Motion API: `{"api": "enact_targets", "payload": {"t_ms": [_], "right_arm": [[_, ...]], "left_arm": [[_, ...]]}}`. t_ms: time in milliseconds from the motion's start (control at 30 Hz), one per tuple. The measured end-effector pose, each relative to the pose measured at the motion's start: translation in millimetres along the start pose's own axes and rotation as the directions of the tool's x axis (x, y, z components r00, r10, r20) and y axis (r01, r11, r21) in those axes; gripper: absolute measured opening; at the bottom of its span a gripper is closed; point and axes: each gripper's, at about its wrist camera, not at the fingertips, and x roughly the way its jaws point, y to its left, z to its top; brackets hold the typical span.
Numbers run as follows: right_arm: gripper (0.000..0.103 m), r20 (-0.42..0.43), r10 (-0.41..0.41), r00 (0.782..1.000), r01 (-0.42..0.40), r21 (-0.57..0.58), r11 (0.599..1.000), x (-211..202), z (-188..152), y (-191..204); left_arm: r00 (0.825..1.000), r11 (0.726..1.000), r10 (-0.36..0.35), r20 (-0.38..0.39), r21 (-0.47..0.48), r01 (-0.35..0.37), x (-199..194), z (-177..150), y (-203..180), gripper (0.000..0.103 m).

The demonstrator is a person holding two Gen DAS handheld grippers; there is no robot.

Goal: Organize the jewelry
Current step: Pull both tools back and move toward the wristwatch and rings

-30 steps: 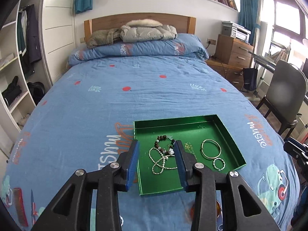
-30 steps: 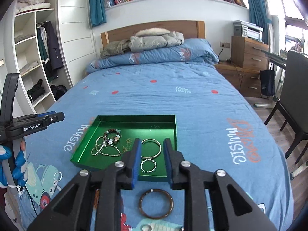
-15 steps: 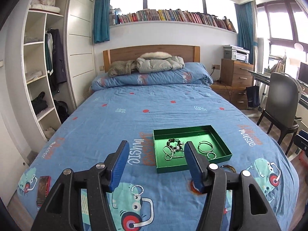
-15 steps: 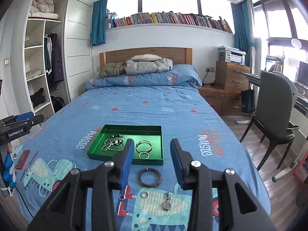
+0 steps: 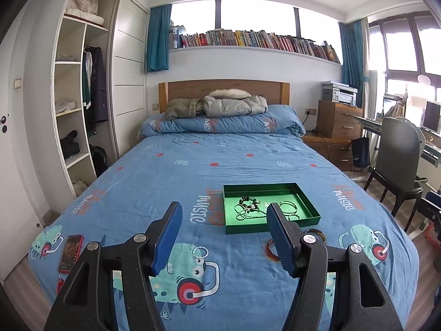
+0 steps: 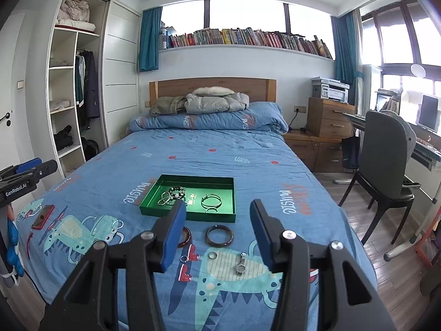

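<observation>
A green tray [image 6: 193, 179] [image 5: 264, 186] lies on the blue bed. It holds a beaded necklace [image 6: 173, 194] [image 5: 248, 205] and silver bangles [image 6: 210, 201] [image 5: 289, 207]. On the quilt in front of it lie a dark bangle [image 6: 219, 235], a reddish bangle [image 6: 186, 237] [image 5: 271, 248], a small ring [image 6: 212, 254], a watch [image 6: 241, 263] and a silver bracelet [image 5: 200, 252]. My left gripper [image 5: 223, 234] and right gripper [image 6: 215, 234] are open, empty and held back near the foot of the bed.
A red phone [image 5: 71, 252] [image 6: 43, 216] lies at the bed's left edge. A grey chair [image 6: 386, 160] and a desk stand to the right. A wardrobe [image 6: 69, 96] stands on the left. Pillows and jackets [image 6: 215, 102] lie at the headboard.
Both grippers have pulled back and up from the tray and opened wider. More of the bed and the loose jewelry in front of the tray now shows.
</observation>
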Motion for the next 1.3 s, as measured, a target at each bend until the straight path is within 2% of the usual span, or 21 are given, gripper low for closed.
{"api": "enact_targets", "payload": {"t_ms": [233, 400, 567, 767, 867, 967, 1067, 1133, 1300], "right_arm": [[0.047, 0.022, -0.026, 0.999, 0.027, -0.023, 0.999, -14, -3, -13], [0.047, 0.023, -0.027, 0.999, 0.027, -0.015, 1.0, -10, -11, -34], [0.047, 0.013, -0.032, 0.999, 0.032, 0.043, 0.999, 2, -29, -67], [0.047, -0.067, -0.023, 0.997, 0.03, 0.092, 0.995, 35, -57, -96], [0.047, -0.116, 0.005, 0.993, 0.007, 0.102, 0.995, 57, -72, -99], [0.047, -0.171, 0.039, 0.985, -0.022, 0.098, 0.995, 83, -87, -96], [0.046, -0.231, 0.074, 0.97, -0.052, 0.1, 0.994, 111, -103, -91], [0.046, -0.27, 0.083, 0.959, -0.061, 0.09, 0.994, 129, -113, -87], [0.046, -0.35, 0.123, 0.929, -0.095, 0.098, 0.991, 165, -138, -86]], "left_arm": [[0.999, 0.999, 0.034, 0.003, -0.002, -0.034, -10, -13, -6, 0.063], [0.998, 0.998, 0.062, -0.02, -0.02, -0.062, -8, -24, -5, 0.066], [0.991, 0.993, 0.118, -0.07, -0.003, -0.118, 2, -46, 4, 0.066], [0.977, 0.989, 0.144, -0.159, -0.021, -0.149, 29, -74, 21, 0.064], [0.973, 0.995, 0.098, -0.209, -0.011, -0.103, 46, -90, 13, 0.056], [0.964, 1.0, 0.005, -0.264, 0.018, 0.0, 69, -109, -10, 0.05], [0.937, 0.99, -0.114, -0.331, 0.044, 0.136, 93, -127, -44, 0.043], [0.917, 0.975, -0.166, -0.361, 0.081, 0.208, 107, -137, -68, 0.041], [0.866, 0.937, -0.261, -0.425, 0.105, 0.334, 149, -149, -112, 0.038]]}}
